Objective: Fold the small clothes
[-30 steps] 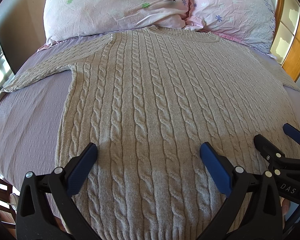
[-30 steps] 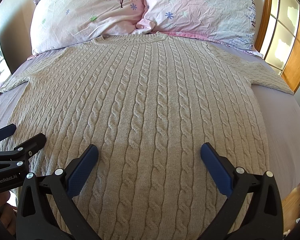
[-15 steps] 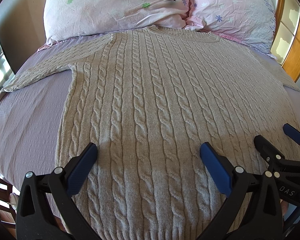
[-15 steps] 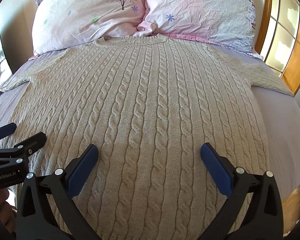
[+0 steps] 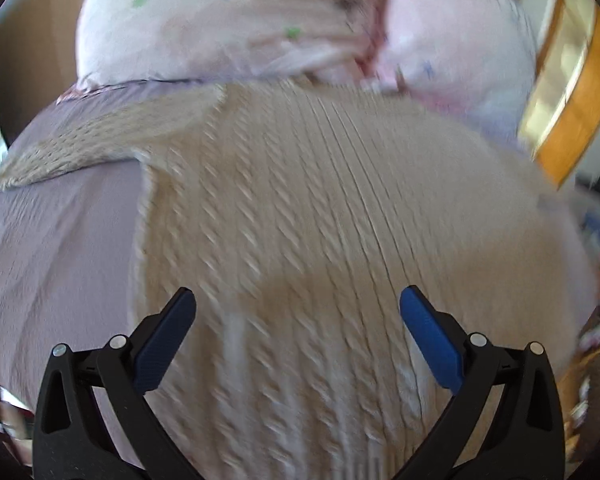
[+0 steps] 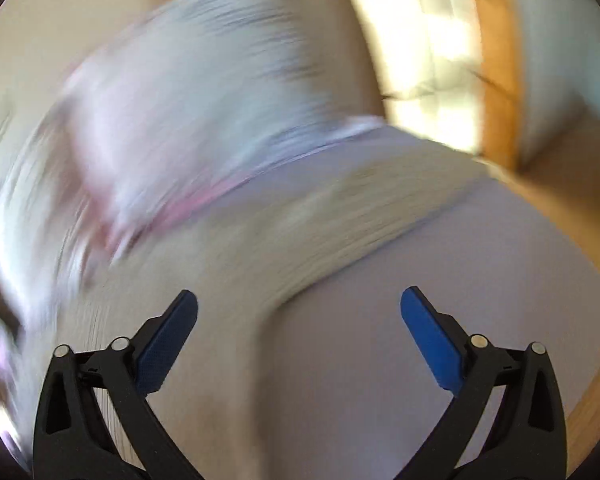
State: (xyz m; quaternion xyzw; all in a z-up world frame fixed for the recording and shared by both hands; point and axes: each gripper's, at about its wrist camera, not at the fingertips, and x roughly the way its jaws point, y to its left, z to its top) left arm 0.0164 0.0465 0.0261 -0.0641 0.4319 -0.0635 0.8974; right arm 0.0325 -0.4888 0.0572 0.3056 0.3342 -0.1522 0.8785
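Observation:
A beige cable-knit sweater (image 5: 300,220) lies flat on the lilac bed sheet (image 5: 52,248), neck toward the pillows. Its left sleeve (image 5: 80,148) stretches out to the left. My left gripper (image 5: 298,320) is open and empty above the sweater's lower body. The right wrist view is badly blurred: it shows the sweater's right sleeve (image 6: 340,220) crossing the sheet (image 6: 420,360). My right gripper (image 6: 299,320) is open and empty above the sheet, just below that sleeve. Neither gripper shows in the other's view.
Two pale floral pillows (image 5: 228,20) lie at the head of the bed. A wooden-framed window or door (image 5: 572,92) stands at the right, also in the right wrist view (image 6: 492,60). The bed's edge drops off at the right (image 6: 580,380).
Both views have gone blurred with fast motion. The right gripper has swung right, from over the sweater's body to the right sleeve and bare sheet. It has left the left wrist view.

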